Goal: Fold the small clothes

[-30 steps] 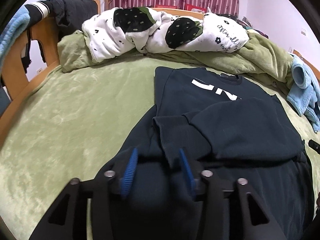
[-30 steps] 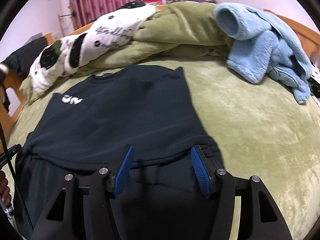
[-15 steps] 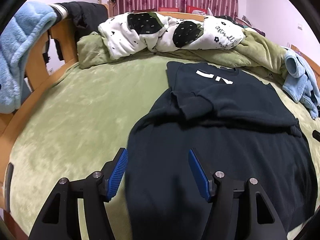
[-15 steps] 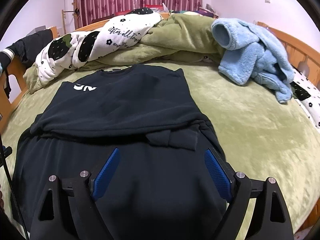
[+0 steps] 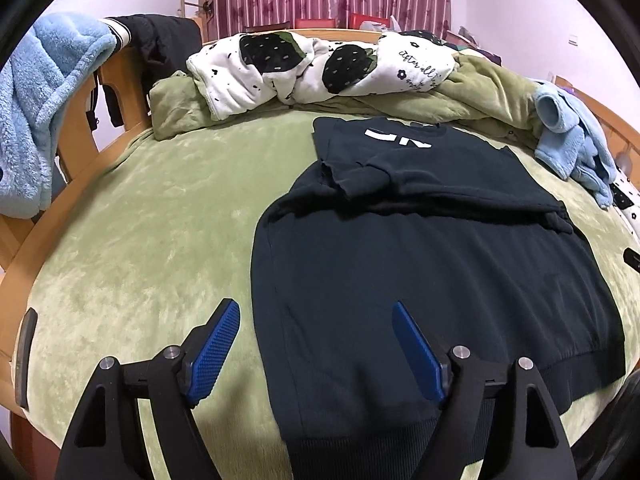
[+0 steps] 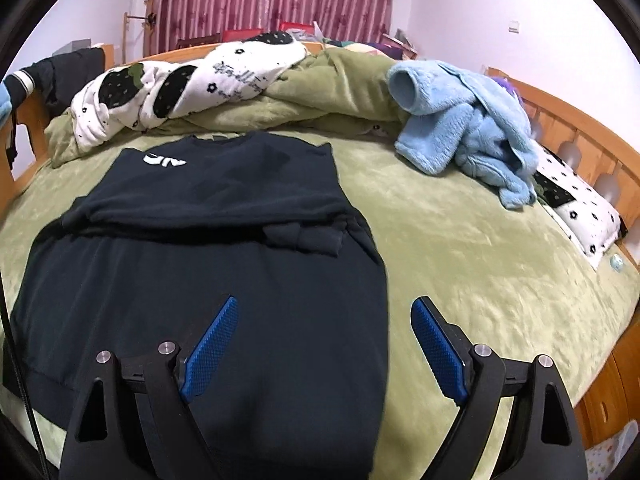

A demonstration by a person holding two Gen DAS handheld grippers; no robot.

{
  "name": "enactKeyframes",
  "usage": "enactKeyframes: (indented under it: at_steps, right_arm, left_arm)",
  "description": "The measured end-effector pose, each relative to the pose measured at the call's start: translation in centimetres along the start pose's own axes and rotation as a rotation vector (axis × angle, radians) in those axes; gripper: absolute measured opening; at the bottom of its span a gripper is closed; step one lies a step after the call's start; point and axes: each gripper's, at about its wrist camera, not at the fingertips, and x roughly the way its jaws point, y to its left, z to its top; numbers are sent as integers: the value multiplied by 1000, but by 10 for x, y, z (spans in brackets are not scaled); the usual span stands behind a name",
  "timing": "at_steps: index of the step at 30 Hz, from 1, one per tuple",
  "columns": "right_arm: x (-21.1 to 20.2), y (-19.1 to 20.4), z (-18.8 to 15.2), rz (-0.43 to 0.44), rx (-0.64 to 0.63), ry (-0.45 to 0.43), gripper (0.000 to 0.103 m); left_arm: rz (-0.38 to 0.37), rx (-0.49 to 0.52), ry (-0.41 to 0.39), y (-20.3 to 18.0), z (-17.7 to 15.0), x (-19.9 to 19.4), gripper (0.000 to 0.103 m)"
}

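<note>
A dark navy sweatshirt (image 5: 420,264) (image 6: 208,280) with white letters near the collar lies flat on the green bed, both sleeves folded across its chest. My left gripper (image 5: 316,320) hovers over the near left edge of the sweatshirt, its jaws still opening, with nothing pressed between the blue pads. My right gripper (image 6: 324,316) stands open above the near right edge of the same garment; its left pad is over the cloth and its right pad over the bedspread.
The green bedspread (image 5: 140,240) covers the bed inside a wooden frame (image 6: 580,128). A white strawberry-print blanket (image 5: 320,64) and a green quilt are heaped at the head. Light blue fleece clothes (image 6: 472,132) lie at the right; a blue towel (image 5: 36,112) hangs on the left rail.
Both grippers let go of the folded sleeves, opened wide and pulled back toward the sweatshirt's hem. The sleeves stay lying across the chest.
</note>
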Motion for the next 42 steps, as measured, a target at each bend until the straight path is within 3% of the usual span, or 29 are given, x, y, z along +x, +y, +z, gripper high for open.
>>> enactKeyframes:
  at_steps: [5,15,19,26,34,42]
  right_arm:
    - [-7,-13,-14,-50,16,21,89]
    - [-16,-24,-28,4,28,-28,93]
    - [-14,-20,-33,20,-10,-24,93]
    - [-9,-24,-41,67,33,7,93]
    - [-5,-32,-45,97,80,55,93]
    - [-7,-46,-48,122,169,40,93]
  left_arm:
    - [-20,-23,-3,3,-6,0,77]
    - [-61,-23,4,4,-12,6,77]
    - [-78,-55,3,9,-13,7,77]
    - [-114,-95,28,15,-13,12,77]
    - [-98,-52,43,9,-14,14,77]
    - [-99,-1,42,3,-17,10,77]
